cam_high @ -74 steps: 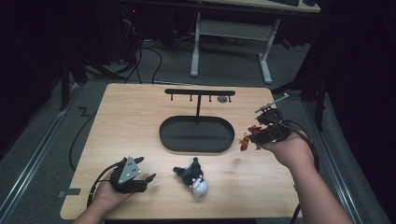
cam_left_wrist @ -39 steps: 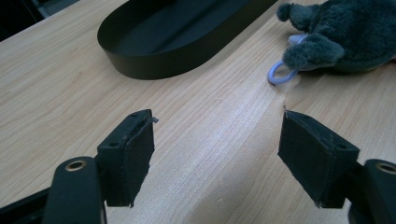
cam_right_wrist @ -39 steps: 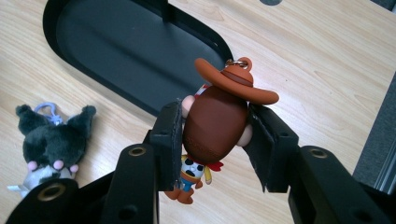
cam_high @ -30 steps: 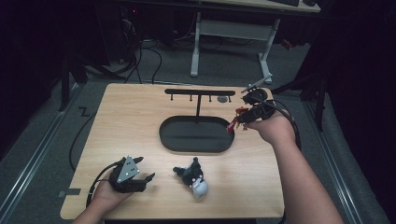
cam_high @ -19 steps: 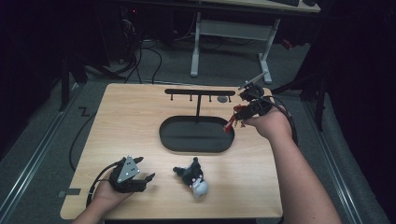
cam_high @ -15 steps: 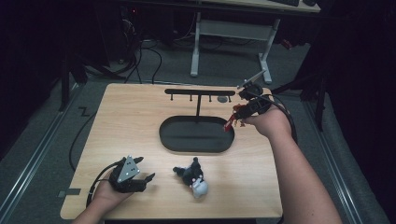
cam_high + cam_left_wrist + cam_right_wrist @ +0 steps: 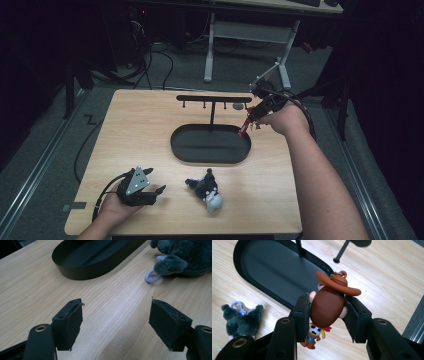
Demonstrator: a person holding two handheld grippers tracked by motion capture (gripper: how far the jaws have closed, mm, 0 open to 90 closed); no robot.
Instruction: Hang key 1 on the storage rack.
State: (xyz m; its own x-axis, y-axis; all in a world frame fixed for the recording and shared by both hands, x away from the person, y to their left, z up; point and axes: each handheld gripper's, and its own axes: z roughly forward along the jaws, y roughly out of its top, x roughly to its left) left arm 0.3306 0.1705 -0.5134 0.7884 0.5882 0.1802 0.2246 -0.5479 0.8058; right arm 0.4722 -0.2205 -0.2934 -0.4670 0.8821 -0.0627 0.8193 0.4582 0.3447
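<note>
The right tool (image 7: pixel 327 315) is clenched on a small cowboy figurine keychain with a brown head and an orange-brown hat (image 7: pixel 329 300); its two black pads press on either side of the head, the hat and its metal ring stick out beyond the jaws, and the little yellow-and-blue body hangs out beneath them. In the high view the right tool (image 7: pixel 255 114) holds the figurine (image 7: pixel 244 128) in the air just above the right end of the black oval tray (image 7: pixel 210 145), which lies at the middle of the light wooden table (image 7: pixel 140 130). A thin black T-shaped hanging rack with short pegs along its bar (image 7: pixel 212 99) stands at the far edge of the tray, and the right tool is just beside the rack's right end, with the figurine below bar level.

The left tool (image 7: pixel 161 190) is released: in its own view the jaws stand wide apart with bare table between them. It rests low at the near left of the tray, well apart from it. A dark grey plush toy keychain with a white face and a pale blue ring (image 7: pixel 206 188) lies on the table near the tray's front edge, between the left tool and the person's right forearm (image 7: pixel 320 185).
</note>
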